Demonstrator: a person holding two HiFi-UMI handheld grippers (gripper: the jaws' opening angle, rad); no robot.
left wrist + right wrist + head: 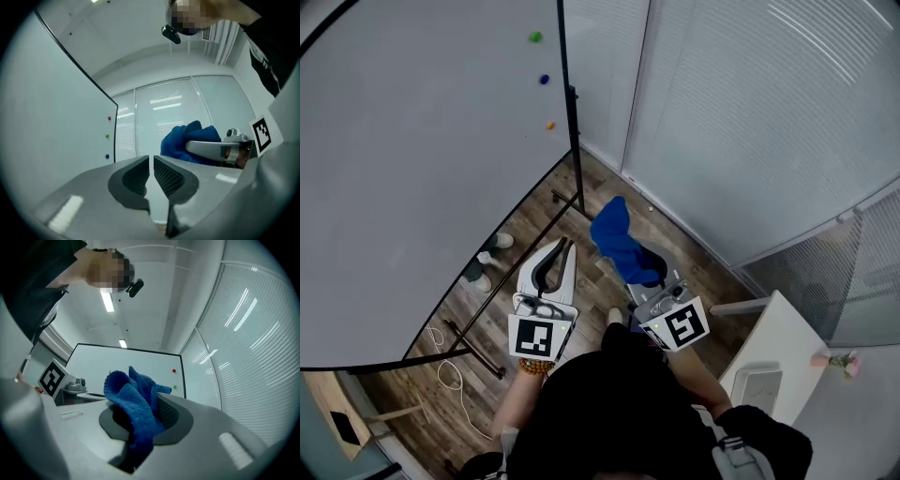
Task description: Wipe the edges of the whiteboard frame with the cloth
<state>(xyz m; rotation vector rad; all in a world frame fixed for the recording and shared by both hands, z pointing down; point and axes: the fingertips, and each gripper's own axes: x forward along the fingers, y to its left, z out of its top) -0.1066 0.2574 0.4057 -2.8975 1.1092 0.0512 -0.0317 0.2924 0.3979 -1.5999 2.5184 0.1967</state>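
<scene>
The whiteboard (pixel 412 169) fills the left of the head view, and its black frame edge (pixel 563 94) runs down just left of centre. My right gripper (pixel 645 274) is shut on a blue cloth (pixel 617 234), which it holds up to the right of that edge, apart from it. In the right gripper view the cloth (pixel 131 399) bunches out of the jaws of the right gripper (pixel 140 406), with the whiteboard (pixel 126 362) behind it. My left gripper (pixel 568 244) is beside it, shut with nothing in it. The left gripper view shows the left gripper (pixel 151 161), the cloth (pixel 180 140) and the frame edge (pixel 75 65).
The board's stand legs (pixel 502 281) spread over the wooden floor, beside a white cable (pixel 450 375). Coloured magnets (pixel 535 37) dot the board near its right edge. A glass wall with blinds (pixel 750 112) stands behind. A white table (pixel 769 342) is at lower right.
</scene>
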